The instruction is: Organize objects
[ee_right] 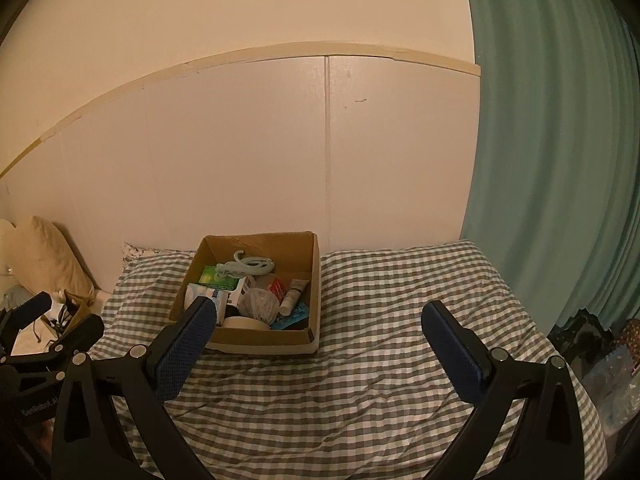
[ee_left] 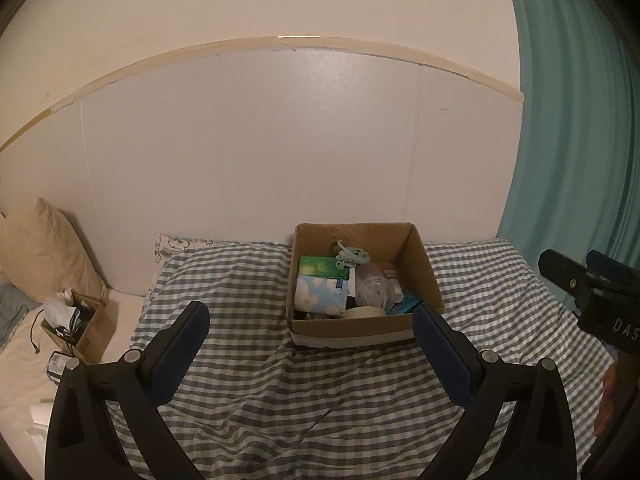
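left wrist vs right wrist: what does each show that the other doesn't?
Left wrist only: the small box at far left seen clearly, stuffed with clutter, and white paper by the bed edge. Right wrist only: dark clutter and a plastic bag below the curtain, plus a white tube in the big box. Both: the open cardboard box on the checked bedding, the teal curtain, the beige pillow, and the left gripper and right gripper, both open and empty.

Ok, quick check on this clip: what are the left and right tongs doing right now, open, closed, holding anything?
Left tongs: open, holding nothing, above the checked blanket.
Right tongs: open, holding nothing, pointed toward the cardboard box.
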A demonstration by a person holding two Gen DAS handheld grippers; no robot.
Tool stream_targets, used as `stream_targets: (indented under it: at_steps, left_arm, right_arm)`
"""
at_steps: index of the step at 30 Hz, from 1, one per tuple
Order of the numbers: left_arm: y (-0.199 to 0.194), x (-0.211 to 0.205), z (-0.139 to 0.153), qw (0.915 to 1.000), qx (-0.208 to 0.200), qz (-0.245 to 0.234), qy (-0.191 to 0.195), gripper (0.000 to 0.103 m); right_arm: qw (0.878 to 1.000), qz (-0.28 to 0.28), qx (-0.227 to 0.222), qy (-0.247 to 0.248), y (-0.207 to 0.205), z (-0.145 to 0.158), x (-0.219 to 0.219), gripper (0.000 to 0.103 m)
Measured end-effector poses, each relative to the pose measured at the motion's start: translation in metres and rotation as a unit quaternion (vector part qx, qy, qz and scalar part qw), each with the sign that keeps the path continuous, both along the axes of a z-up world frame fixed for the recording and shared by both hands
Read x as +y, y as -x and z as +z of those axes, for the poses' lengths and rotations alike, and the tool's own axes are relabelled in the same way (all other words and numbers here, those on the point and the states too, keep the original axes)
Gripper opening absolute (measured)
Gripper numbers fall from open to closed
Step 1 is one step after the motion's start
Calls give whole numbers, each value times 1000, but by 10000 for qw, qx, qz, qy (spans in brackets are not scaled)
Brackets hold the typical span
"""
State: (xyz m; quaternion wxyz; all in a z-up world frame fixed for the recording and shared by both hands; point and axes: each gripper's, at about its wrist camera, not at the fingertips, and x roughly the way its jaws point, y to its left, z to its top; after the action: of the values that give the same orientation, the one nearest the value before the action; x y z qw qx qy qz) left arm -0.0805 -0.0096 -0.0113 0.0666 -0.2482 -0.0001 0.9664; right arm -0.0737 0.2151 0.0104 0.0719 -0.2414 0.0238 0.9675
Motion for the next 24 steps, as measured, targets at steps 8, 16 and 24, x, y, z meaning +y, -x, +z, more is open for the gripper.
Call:
stream_targets:
  at_steps: [8,16,24]
  left_arm:
    - [0,1,-1,10000,12,25,39,103]
    - [1,1,-1,10000,-2,71,59,103]
    - [1,1,0,9999,14,84,88,103]
  right_arm:
    - [10000,9,-22,-21,1,-3,-4,103]
    - [10000,53,-51,-63,2,-5,-8,103]
    - [9999,73,-56,-56,3,-6,-8,103]
